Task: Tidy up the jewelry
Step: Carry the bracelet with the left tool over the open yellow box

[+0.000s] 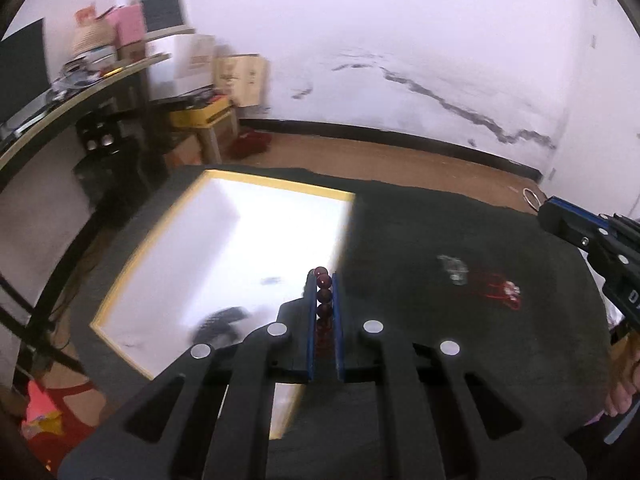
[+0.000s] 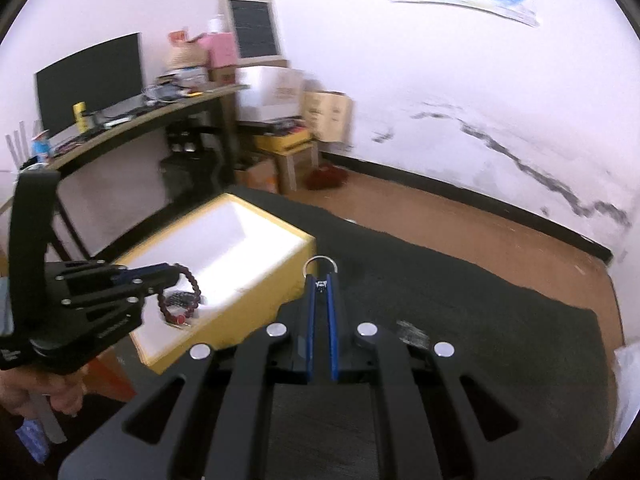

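My left gripper [image 1: 323, 280] is shut on a dark red bead bracelet [image 1: 324, 294] and holds it over the near right edge of the yellow box [image 1: 120, 276] with a white inside. In the right wrist view the bracelet [image 2: 191, 280] hangs from the left gripper [image 2: 176, 274] above the box [image 2: 280, 276]. My right gripper [image 2: 321, 276] is shut on a silver ring [image 2: 320, 261] above the dark cloth, right of the box. The ring also shows in the left wrist view [image 1: 531, 197]. A dark piece [image 2: 180, 300] lies inside the box.
A dark cloth [image 1: 460, 232] covers the table. On it lie a silver piece [image 1: 454, 268] and a red-string piece [image 1: 506, 292]. A desk with a monitor [image 2: 92, 80] and stacked cartons [image 2: 280, 88] stands at the far left. A wood floor [image 2: 460, 216] lies beyond.
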Available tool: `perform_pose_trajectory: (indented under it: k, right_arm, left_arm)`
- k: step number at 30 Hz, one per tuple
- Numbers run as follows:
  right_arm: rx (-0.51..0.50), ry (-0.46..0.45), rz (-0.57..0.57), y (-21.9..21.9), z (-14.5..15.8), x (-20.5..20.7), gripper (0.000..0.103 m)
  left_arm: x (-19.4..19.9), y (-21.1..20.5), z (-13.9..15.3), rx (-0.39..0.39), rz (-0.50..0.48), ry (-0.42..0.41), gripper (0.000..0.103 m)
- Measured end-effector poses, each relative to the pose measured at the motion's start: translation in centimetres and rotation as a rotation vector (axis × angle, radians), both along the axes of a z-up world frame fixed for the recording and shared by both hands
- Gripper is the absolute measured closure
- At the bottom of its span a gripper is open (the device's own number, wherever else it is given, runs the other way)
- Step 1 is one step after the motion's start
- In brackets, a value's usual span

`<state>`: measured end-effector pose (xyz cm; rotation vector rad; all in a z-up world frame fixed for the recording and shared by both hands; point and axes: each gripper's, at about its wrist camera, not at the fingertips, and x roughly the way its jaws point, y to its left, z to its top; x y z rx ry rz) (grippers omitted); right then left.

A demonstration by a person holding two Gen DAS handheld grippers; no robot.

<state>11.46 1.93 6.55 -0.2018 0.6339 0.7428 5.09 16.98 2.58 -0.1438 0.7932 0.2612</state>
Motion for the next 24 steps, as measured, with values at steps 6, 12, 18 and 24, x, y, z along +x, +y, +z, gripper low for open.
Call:
perform_pose_trajectory:
  k: [6, 12, 18, 24]
  right_arm:
    - [0.019, 0.034, 0.103, 8.4, 0.6, -1.4, 0.097]
    - [-0.006, 0.073, 0.154, 15.3, -0.8, -1.3, 0.097]
    - [-0.065, 0.140, 0.155, 19.1, -4.8, 0.6, 0.097]
    - [-0.145, 0.183, 0.159, 21.1, -9.3, 2.1, 0.097]
  left_arm:
    - [-2.6, 6.5, 0.6, 0.014, 0.090, 0.014, 0.096]
    - [-3.5, 11.1, -0.6, 0.009, 0.154, 0.024, 0.096]
    - [-1.8, 13.6, -4.2, -0.024, 0.187, 0.075, 0.096]
    - [0.1, 15.3, -7.9, -0.056, 0.195, 0.126, 0.096]
